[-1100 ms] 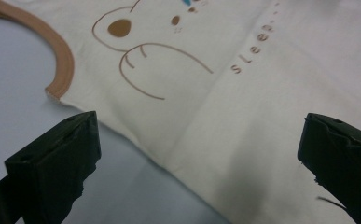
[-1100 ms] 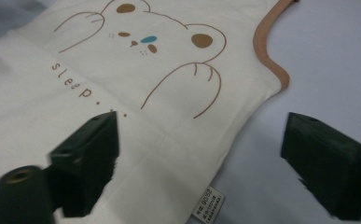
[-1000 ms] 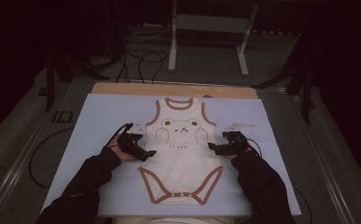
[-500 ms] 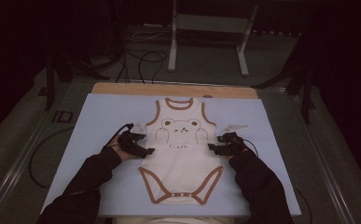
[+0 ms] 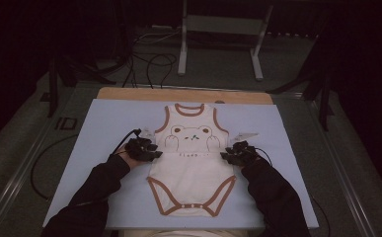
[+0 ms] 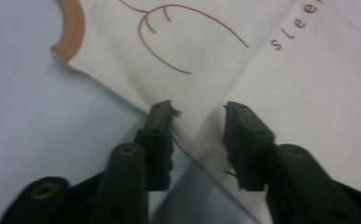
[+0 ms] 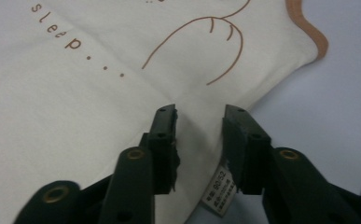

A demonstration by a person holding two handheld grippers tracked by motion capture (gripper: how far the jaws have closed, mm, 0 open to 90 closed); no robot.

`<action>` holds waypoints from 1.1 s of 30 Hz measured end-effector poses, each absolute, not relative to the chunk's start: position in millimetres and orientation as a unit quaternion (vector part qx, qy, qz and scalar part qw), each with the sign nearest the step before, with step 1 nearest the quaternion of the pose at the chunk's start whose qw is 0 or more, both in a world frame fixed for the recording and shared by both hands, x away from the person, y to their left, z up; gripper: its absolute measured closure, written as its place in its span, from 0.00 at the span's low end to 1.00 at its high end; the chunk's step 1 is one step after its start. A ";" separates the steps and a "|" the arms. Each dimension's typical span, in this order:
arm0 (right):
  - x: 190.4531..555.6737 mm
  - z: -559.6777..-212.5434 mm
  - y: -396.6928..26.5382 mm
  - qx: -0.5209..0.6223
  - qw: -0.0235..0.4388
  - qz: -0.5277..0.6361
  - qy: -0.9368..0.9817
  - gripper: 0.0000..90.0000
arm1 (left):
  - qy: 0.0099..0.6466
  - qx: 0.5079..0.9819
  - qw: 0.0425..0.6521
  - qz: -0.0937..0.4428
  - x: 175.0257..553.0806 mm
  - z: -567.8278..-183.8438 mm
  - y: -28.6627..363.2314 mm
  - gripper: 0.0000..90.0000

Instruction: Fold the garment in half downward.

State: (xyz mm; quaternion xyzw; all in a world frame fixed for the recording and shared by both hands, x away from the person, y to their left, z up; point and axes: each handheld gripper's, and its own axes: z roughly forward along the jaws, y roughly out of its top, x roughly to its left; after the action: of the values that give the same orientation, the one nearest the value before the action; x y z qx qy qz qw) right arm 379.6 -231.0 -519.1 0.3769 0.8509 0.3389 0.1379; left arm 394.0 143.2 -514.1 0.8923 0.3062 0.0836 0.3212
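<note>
A cream baby bodysuit [image 5: 191,170] with brown trim and a bear print lies flat, neck away from me, on a pale blue mat [image 5: 104,128]. My left gripper [image 5: 148,151] rests at the garment's left side edge at waist height. In the left gripper view the left gripper [image 6: 199,109] is open, jaws astride the bodysuit's [image 6: 285,84] side edge. My right gripper [image 5: 232,155] sits at the opposite side edge. Seen from its own camera, the right gripper [image 7: 199,112] is open over the bodysuit's [image 7: 75,93] hem, with a small care label [image 7: 220,186] just below the jaws.
A wooden board edge [image 5: 183,94] shows behind the mat. Beyond it, on the dark floor, are a metal stand [image 5: 218,44] and loose cables [image 5: 149,61]. Bare mat lies to either side of the bodysuit.
Both grippers have slid a little inward, onto the bodysuit's side edges. The garment itself has not shifted.
</note>
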 end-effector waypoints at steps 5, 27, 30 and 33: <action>378.9 -519.2 -228.9 0.368 0.137 0.341 0.854 0.85 | 0.312 0.894 0.313 0.081 394.1 -512.5 139.3 0.78; 376.0 -509.9 -224.8 0.362 0.156 0.339 0.854 0.99 | 0.301 0.900 0.303 0.085 391.2 -503.7 132.9 1.00; 375.0 -508.6 -224.3 0.362 0.154 0.340 0.854 1.00 | 0.299 0.901 0.301 0.087 389.6 -502.7 132.8 1.00; 373.6 -505.8 -224.2 0.359 0.161 0.342 0.853 1.00 | 0.296 0.901 0.304 0.093 387.4 -499.6 133.3 1.00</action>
State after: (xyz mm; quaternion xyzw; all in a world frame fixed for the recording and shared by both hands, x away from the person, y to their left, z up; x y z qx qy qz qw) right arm 373.6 -224.2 -505.8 0.3590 0.8535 0.3419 0.1607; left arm 387.4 133.3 -499.6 0.9009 0.2959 0.0928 0.3035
